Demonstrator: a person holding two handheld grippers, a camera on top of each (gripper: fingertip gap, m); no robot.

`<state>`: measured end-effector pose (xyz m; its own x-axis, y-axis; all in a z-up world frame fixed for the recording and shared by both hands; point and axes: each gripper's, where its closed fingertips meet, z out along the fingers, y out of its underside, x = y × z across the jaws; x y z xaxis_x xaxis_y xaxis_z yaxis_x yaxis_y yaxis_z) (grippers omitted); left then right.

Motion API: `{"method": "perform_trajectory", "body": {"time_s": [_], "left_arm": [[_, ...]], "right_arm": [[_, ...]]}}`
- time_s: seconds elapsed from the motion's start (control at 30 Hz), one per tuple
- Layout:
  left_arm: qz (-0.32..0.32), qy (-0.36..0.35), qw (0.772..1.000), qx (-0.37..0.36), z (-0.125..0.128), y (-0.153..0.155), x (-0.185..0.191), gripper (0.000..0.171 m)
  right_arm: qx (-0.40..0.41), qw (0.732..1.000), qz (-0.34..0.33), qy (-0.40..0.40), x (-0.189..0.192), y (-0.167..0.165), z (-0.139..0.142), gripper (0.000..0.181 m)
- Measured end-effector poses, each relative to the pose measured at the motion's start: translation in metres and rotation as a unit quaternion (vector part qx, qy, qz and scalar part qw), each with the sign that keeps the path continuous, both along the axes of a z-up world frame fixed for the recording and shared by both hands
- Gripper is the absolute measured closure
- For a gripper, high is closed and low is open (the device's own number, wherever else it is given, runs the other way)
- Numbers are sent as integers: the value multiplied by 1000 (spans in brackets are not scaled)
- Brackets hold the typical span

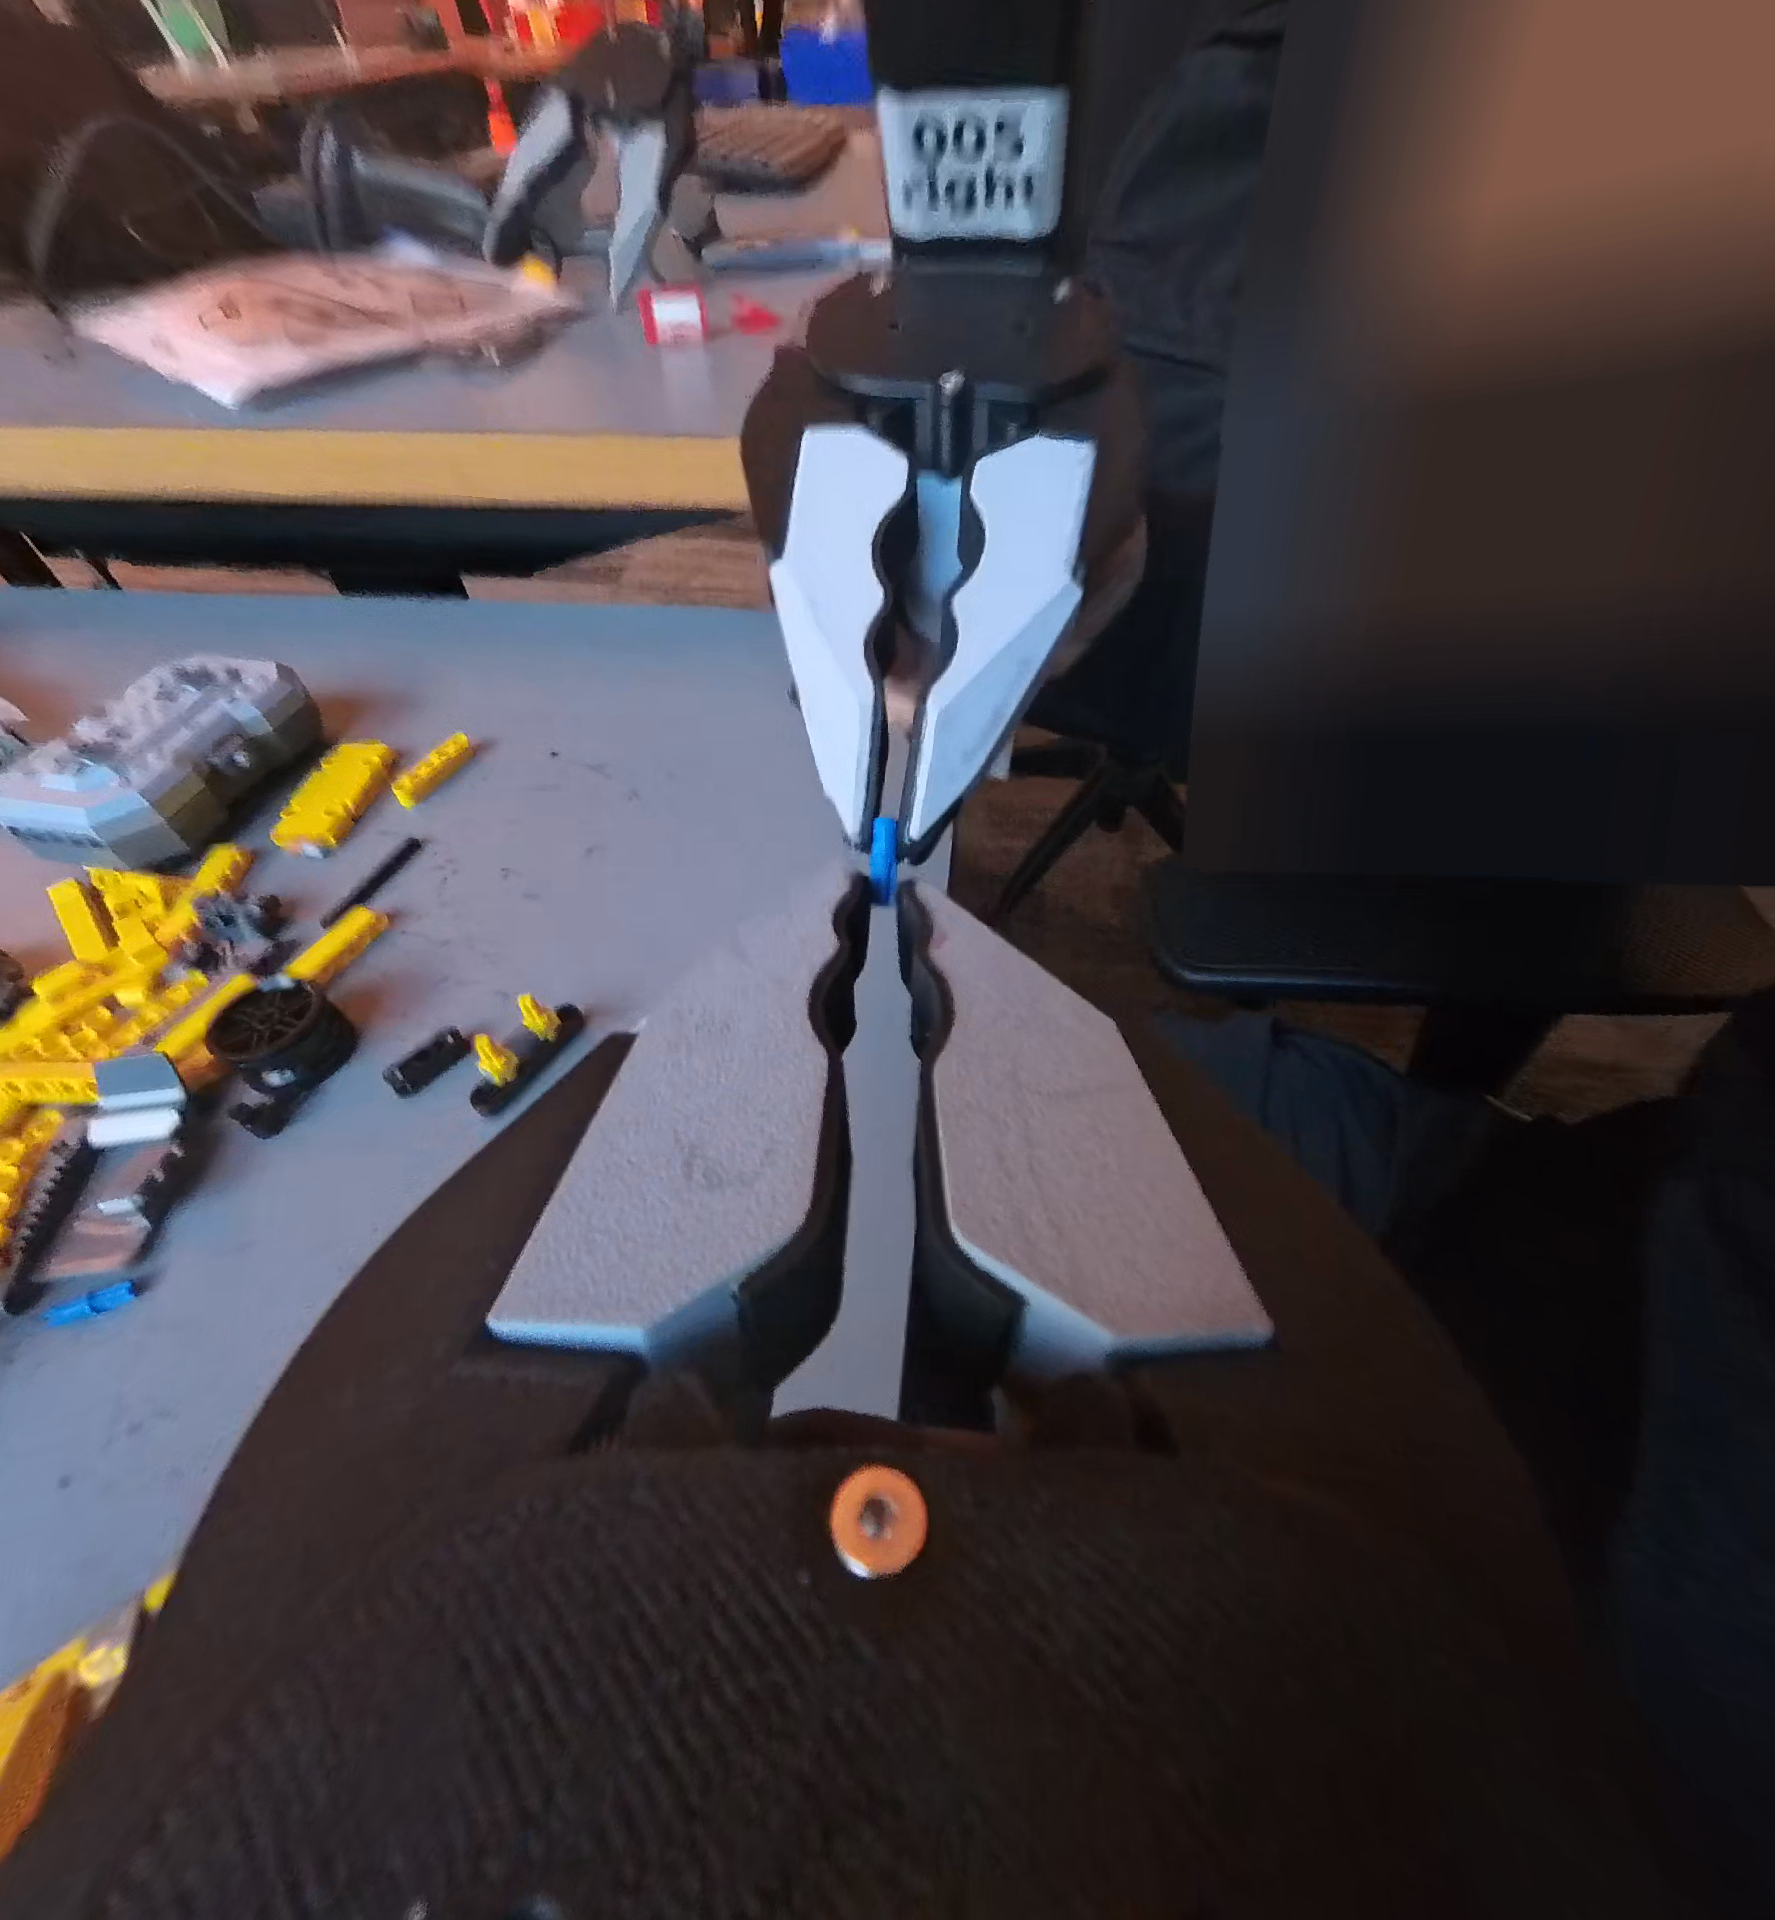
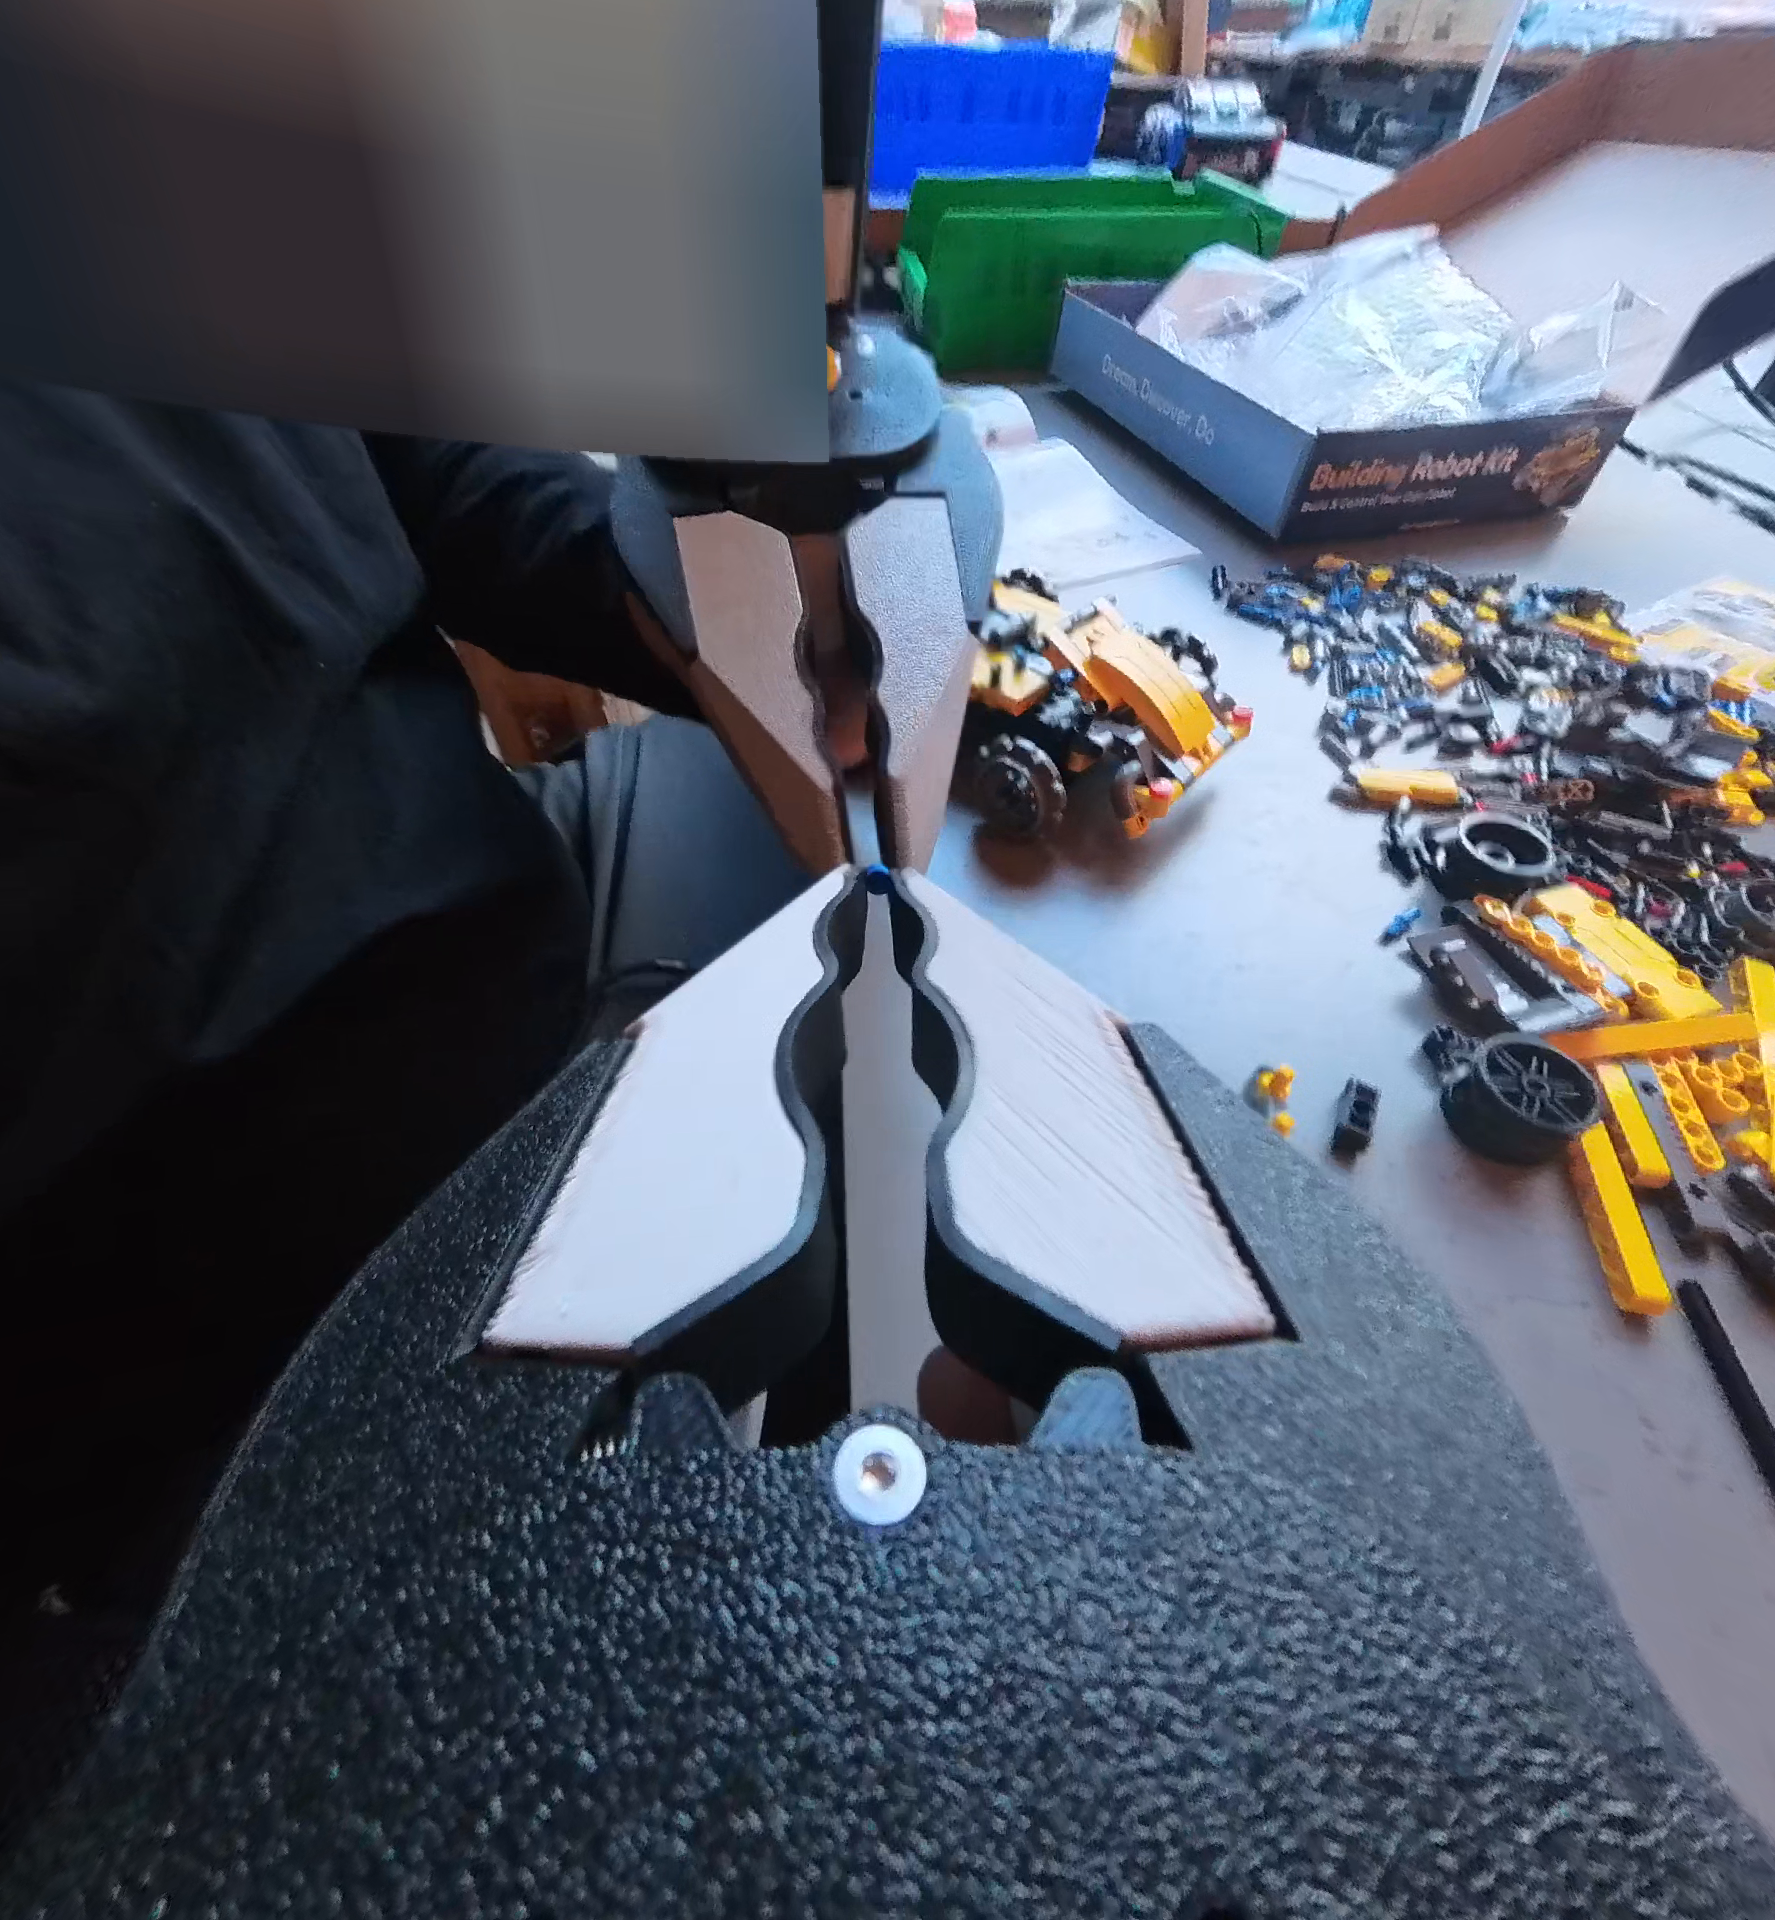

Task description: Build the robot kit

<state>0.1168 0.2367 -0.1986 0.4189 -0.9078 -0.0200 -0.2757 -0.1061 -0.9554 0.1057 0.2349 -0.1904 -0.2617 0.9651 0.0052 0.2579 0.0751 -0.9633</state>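
Observation:
My left gripper (image 1: 881, 896) and my right gripper (image 1: 883, 831) meet tip to tip above the near edge of the grey table (image 1: 602, 727). A small blue pin (image 1: 884, 857) sits between them, pinched at each end by one pair of fingertips. Both sets of jaws are nearly closed on it. In the right wrist view the right gripper (image 2: 870, 883) shows only the pin's blue tip (image 2: 876, 881), with the left gripper (image 2: 865, 850) pointing back at it from above.
A partly built yellow model (image 1: 52, 1049), a grey block (image 1: 166, 758) and a black wheel (image 1: 275, 1029) lie to the left. A yellow-black vehicle (image 2: 1091, 707), a pile of loose parts (image 2: 1589, 727), a kit box (image 2: 1330, 436) and a green bin (image 2: 1049, 260) also show. A person in dark clothing (image 2: 187, 727) sits close by. The tips of both grippers are at nearly the same place. The yellow-black vehicle (image 2: 1091, 707) is about 15 centimeters from both grippers' fingertips.

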Motion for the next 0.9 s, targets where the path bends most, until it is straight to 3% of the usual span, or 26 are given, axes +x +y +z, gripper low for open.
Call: {"method": "perform_trajectory", "body": {"time_s": [0.13,0.33,0.6,0.77,0.9], "left_arm": [[67,108,989,-80,-48,16,-23,145],[122,246,956,-101,-80,23,-35,143],[114,265,949,-125,-91,32,-40,139],[81,299,945,-103,-91,32,-44,142],[39,288,948,-132,-92,24,-40,149]], "right_arm": [[11,996,-59,-61,6,21,-25,178],[18,986,-95,-134,4,31,-61,178],[50,970,-116,-206,-14,35,-90,178],[41,968,-119,-218,-18,35,-93,178],[41,969,-110,-218,-21,30,-93,178]]}}
